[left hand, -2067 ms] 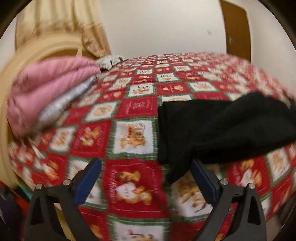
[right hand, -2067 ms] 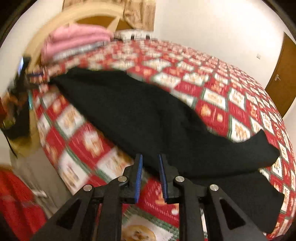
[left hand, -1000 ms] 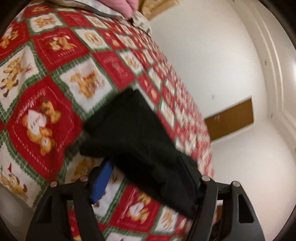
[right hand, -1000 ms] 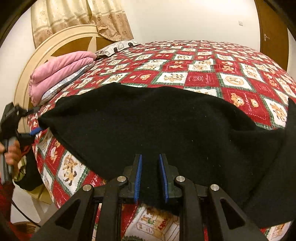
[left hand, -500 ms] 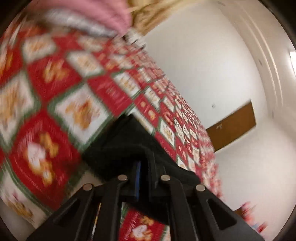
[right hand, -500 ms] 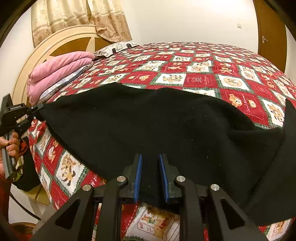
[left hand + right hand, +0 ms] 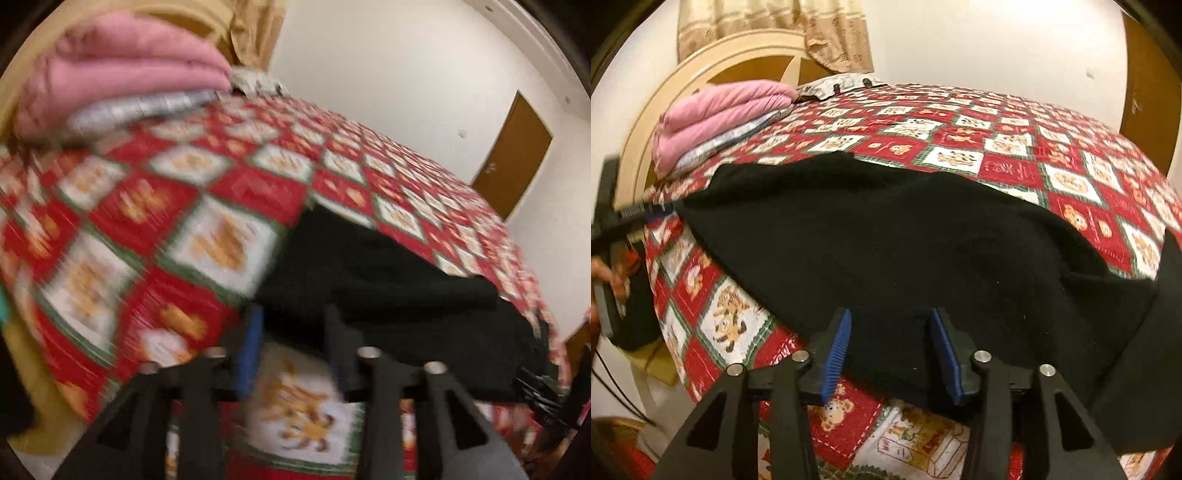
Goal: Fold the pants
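The black pants [image 7: 905, 240] lie spread across the near side of the bed [image 7: 1015, 147], on a red, white and green patterned quilt, their long edge running along the bed's near border.

In the right wrist view, the right tool [image 7: 892, 350] stands with its blue-padded fingers [image 7: 837, 350] parted wide. The near edge of the pants lies in the gap between them, but neither pad presses on the cloth. The fabric stretches away from this tool toward the upper left, and another black part of the garment hangs at the far right of that view.

In the left wrist view, which is smeared by motion, the left tool [image 7: 291, 347] has its fingers apart at a middling gap. The corner of the pants [image 7: 369, 280] sits just beyond the fingertips and slightly to the right; whether the cloth touches either finger cannot be told through the blur. The same tool shows at the left edge of the right wrist view [image 7: 635, 214], right at the far-left corner of the pants.

A folded pink blanket [image 7: 713, 114] rests on the quilt by the curved headboard [image 7: 701, 66], well apart from the pants. A brown door [image 7: 511, 155] stands in the far wall.
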The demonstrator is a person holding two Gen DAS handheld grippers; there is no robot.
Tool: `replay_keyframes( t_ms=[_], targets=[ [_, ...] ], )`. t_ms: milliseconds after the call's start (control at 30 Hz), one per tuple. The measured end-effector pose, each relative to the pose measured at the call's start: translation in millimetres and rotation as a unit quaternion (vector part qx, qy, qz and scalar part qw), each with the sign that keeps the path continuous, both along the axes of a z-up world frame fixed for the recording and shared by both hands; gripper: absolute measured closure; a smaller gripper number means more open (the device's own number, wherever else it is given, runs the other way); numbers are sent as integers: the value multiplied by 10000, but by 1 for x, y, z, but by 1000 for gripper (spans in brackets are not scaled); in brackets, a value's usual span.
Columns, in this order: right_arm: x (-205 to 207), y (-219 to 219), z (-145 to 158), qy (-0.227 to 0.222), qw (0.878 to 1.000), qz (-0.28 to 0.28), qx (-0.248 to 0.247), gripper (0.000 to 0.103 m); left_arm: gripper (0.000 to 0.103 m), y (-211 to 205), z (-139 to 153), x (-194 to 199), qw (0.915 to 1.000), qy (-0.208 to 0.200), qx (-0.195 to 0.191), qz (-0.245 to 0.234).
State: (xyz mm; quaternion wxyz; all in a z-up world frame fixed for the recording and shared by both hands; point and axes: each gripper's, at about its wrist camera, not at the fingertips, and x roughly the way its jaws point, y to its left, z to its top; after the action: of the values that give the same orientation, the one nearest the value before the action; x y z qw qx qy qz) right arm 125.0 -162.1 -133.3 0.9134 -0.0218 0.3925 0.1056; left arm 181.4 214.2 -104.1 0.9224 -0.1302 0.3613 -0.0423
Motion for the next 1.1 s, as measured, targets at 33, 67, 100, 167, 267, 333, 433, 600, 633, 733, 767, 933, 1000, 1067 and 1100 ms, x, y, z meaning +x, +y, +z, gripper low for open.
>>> replay_keyframes(
  t_ms=[33,67,100,167,267,333,433,600,633,733,767,933,1000,1067,1100],
  targets=[
    [0,2,0,12,10000,1,-24,55,38,3,9,2,9988,-150,402,253],
    [2,1,2,80,10000,4,13,55,37,3,18,0,9949,-259,825,514],
    [4,-1,6,123,9998,33,153,55,38,2,21,6,9907,-315,1134,684],
    [8,-7,18,73,9980,127,607,55,38,-4,37,8,9809,-504,1629,935],
    [25,-9,36,-63,9951,227,962,54,38,-22,48,6,9906,-816,1035,356],
    [43,-6,46,-119,9929,294,1143,54,38,-46,45,11,9916,-848,972,-94],
    [82,-2,56,-108,9877,398,1507,54,38,-82,23,26,9883,-651,1355,-272],
    [138,8,45,206,9794,452,1959,54,35,-109,-17,28,9808,-345,1911,-187],
    [147,15,38,398,9785,555,1947,54,35,-112,-16,25,9778,-408,2051,-157],
    [152,36,13,1155,9718,828,1882,54,32,-99,-12,29,9837,-308,1766,-134],
    [147,39,10,1207,9700,898,1911,54,27,-98,-13,30,9843,-294,1732,-145],
    [145,37,13,1263,9605,998,2272,42,15,-97,-20,34,9857,-321,1655,-40],
    [159,36,9,1333,9537,936,2527,41,14,-101,-22,36,9846,-356,1713,18],
    [179,41,1,1419,9443,902,2831,40,13,-101,-23,36,9843,-371,1725,34],
    [186,41,0,1425,9408,862,2952,40,13,-101,-22,36,9845,-366,1717,23]
  ],
)
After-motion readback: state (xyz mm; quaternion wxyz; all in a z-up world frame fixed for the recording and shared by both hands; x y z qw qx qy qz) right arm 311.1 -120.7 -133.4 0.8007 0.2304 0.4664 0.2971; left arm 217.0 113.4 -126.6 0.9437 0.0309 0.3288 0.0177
